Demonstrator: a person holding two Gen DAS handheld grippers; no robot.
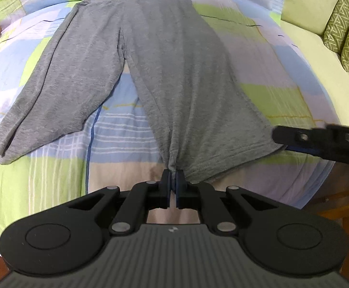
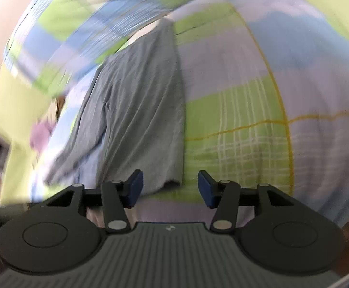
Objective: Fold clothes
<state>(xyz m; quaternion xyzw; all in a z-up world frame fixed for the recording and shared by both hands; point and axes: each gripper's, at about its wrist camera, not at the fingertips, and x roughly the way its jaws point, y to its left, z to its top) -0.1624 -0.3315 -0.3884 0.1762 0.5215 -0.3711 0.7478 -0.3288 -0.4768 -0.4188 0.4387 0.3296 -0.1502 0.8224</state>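
Grey marl jersey, soft and slightly fuzzy: a pair of sweatpants (image 1: 165, 67) lies spread flat on the bed, elastic waistband at the far end, both legs fanned out toward us. Underneath is a patchwork bedspread (image 1: 117, 129) in lime green, pale blue and lilac blocks, some crossed with thin white lines. And the left gripper (image 1: 173, 187) has it: blue pads pressed tight together on the hem corner of the nearer leg, the knit bunching into a small pucker right where they pinch. Over at the other corner of that same hem, the right gripper (image 1: 279, 136) comes in from the side as a black bar; from its own camera (image 2: 169, 187) the blue-faced pads stand apart, the hem edge of the leg (image 2: 150, 120) lying just ahead of them, cloth rippled in long folds, nothing pinched. That view is smeared with blur. Two green zigzag-patterned cushions (image 1: 345, 31) sit against a plain lime surface beside the bed.
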